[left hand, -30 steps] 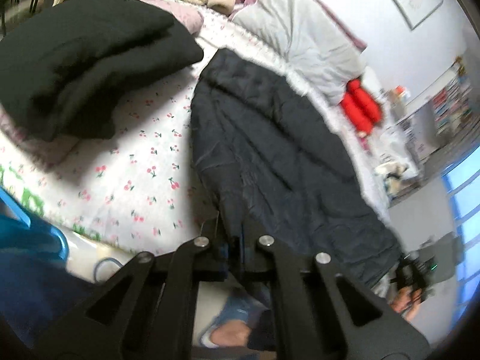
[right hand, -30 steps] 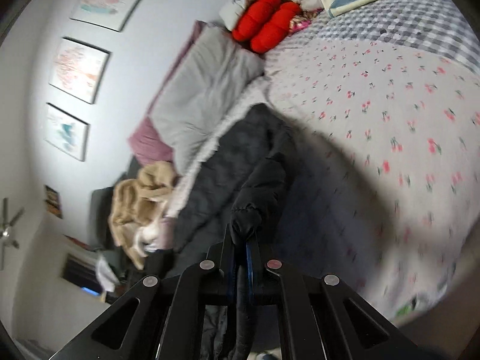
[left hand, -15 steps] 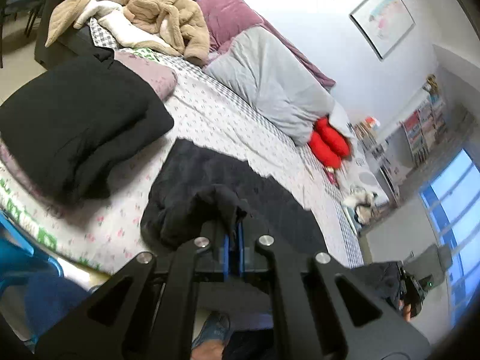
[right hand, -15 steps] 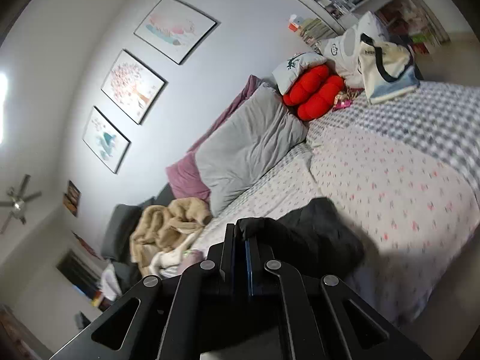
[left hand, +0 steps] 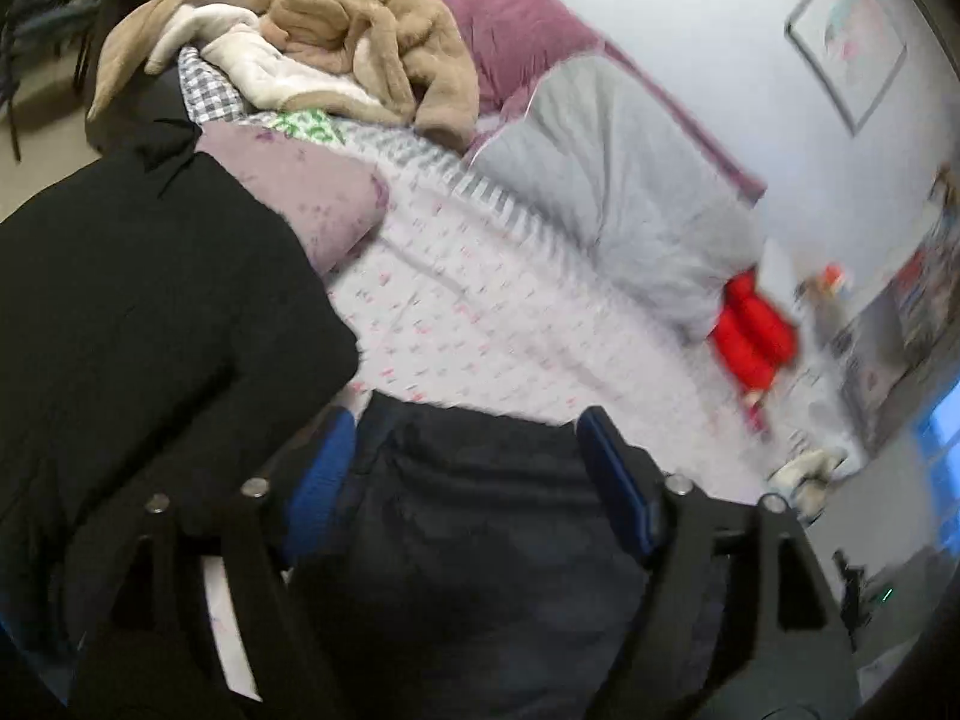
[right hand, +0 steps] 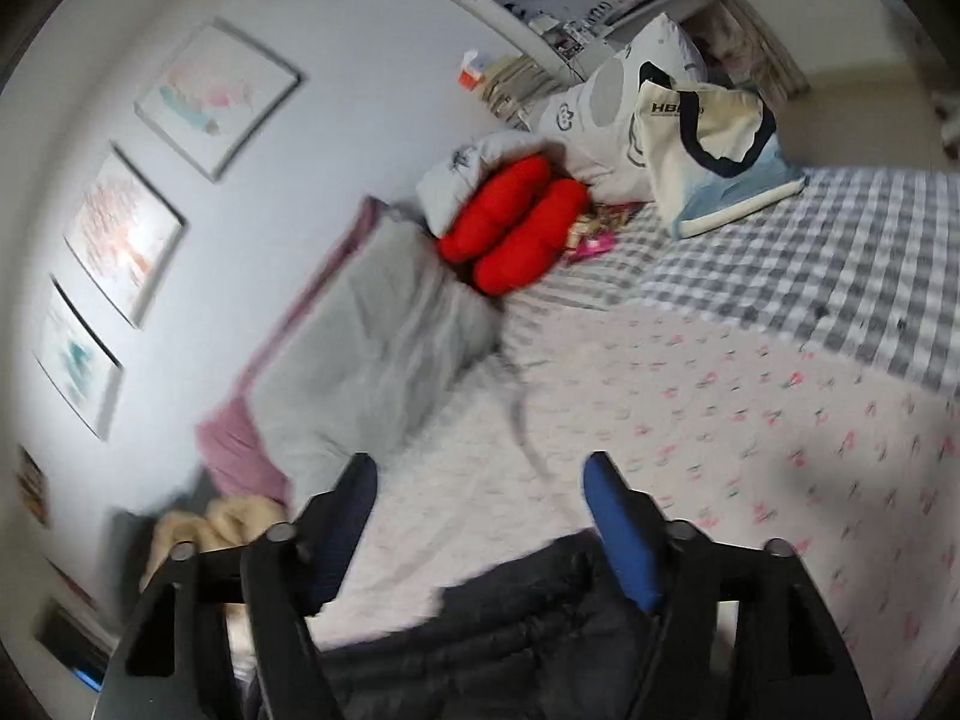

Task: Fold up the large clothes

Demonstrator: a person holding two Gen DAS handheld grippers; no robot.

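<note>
A dark quilted jacket (left hand: 492,540) lies folded at the near edge of the bed, on the cherry-print sheet (left hand: 480,324). My left gripper (left hand: 474,468) is open just above it, blue pads spread, holding nothing. In the right wrist view the same jacket (right hand: 510,630) lies below my right gripper (right hand: 480,510), which is also open and empty. A folded black garment (left hand: 150,312) sits to the left of the jacket.
A grey pillow (left hand: 630,204), purple pillow (left hand: 516,42), beige fleece pile (left hand: 336,18) and lilac cushion (left hand: 294,192) lie at the bed's head. A red cushion (right hand: 516,234), tote bag (right hand: 708,150) and checked blanket (right hand: 810,252) lie at the right.
Both grippers held the jacket's edge shut and carried it over in a fold. Now both have opened and let go, and the jacket rests folded on the bed.
</note>
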